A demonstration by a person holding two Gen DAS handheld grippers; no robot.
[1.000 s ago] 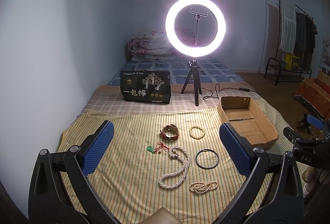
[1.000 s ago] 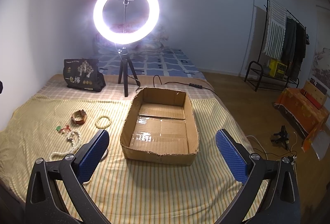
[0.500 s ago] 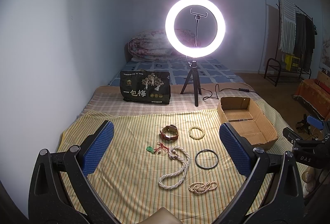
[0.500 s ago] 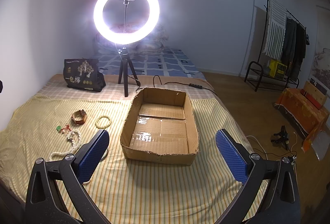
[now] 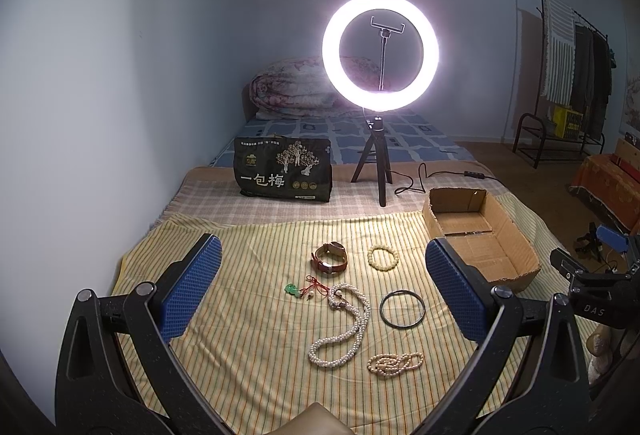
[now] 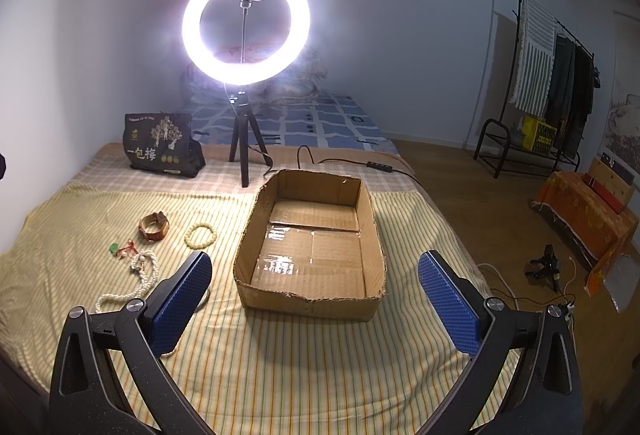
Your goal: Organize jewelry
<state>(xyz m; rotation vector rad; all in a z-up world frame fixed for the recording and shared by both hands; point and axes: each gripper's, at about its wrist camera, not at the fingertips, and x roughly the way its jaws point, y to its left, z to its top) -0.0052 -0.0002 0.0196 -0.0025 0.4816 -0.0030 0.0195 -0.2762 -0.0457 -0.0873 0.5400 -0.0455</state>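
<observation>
Jewelry lies on the striped yellow cloth: a brown watch (image 5: 329, 258), a cream bead bracelet (image 5: 383, 257), a green pendant on red cord (image 5: 298, 289), a long white pearl necklace (image 5: 344, 331), a black ring bangle (image 5: 401, 308) and a small bead strand (image 5: 395, 363). An open cardboard box (image 6: 312, 243) stands to their right and holds nothing. My left gripper (image 5: 320, 287) is open above the jewelry. My right gripper (image 6: 316, 295) is open in front of the box. Watch (image 6: 154, 225) and bracelet (image 6: 201, 235) also show in the right wrist view.
A lit ring light on a tripod (image 5: 380, 59) stands behind the cloth, its cable (image 5: 432, 175) trailing right. A black printed bag (image 5: 283, 175) stands at the back left. A wall runs along the left. A clothes rack (image 6: 548, 75) stands on the floor to the right.
</observation>
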